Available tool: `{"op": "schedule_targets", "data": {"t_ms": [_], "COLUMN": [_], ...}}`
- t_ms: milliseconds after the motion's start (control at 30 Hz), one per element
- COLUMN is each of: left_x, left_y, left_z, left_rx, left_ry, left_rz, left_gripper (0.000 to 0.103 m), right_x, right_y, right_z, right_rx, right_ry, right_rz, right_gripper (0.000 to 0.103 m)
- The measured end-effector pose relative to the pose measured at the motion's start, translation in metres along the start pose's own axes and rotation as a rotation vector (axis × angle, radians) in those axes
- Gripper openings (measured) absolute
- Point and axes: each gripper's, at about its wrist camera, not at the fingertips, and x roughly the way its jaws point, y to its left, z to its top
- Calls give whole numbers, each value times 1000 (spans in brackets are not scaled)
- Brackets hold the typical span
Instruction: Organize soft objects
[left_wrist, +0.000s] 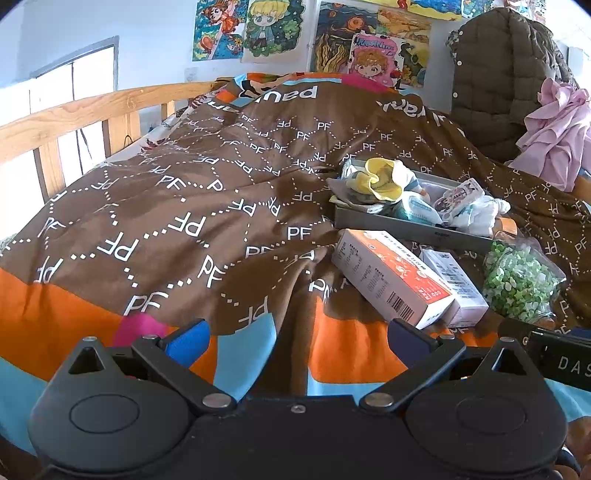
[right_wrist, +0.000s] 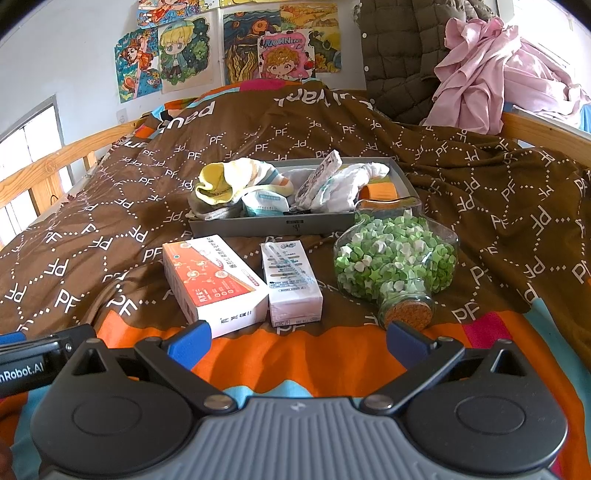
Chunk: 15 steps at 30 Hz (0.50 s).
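Observation:
A grey tray (right_wrist: 273, 222) (left_wrist: 410, 226) lies on the brown quilt and holds soft things: a yellow-and-white cloth (right_wrist: 229, 181) (left_wrist: 382, 179), a white cloth (right_wrist: 351, 184) (left_wrist: 476, 214), tissue packs (right_wrist: 264, 203) and an orange item (right_wrist: 380, 191). In front of the tray lie an orange-and-white box (right_wrist: 214, 280) (left_wrist: 391, 277), a small white carton (right_wrist: 291, 280) (left_wrist: 458, 284) and a glass jar of green paper stars (right_wrist: 397, 258) (left_wrist: 521, 280). My right gripper (right_wrist: 297, 341) is open, just short of the boxes. My left gripper (left_wrist: 297, 339) is open over the quilt, left of the boxes.
The brown "PF" quilt (left_wrist: 184, 221) covers the bed, with a wooden rail (left_wrist: 74, 122) on the left. A dark quilted jacket (left_wrist: 495, 81) and pink clothes (right_wrist: 487, 70) pile up at the back right. Posters (right_wrist: 229, 48) hang on the wall.

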Motion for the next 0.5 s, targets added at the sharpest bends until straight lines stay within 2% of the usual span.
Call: {"op": "schedule_targets", "data": {"t_ms": [500], "left_x": [1], "left_y": [0], "left_z": [-1], "left_rx": [-8], "left_ry": [13], "left_rz": [-5], "left_gripper": [102], "right_x": [1], "right_y": [0], "right_z": [-1], "right_rx": [-1], "right_ry": [7], "right_rz": [2], "right_gripper": [103]}}
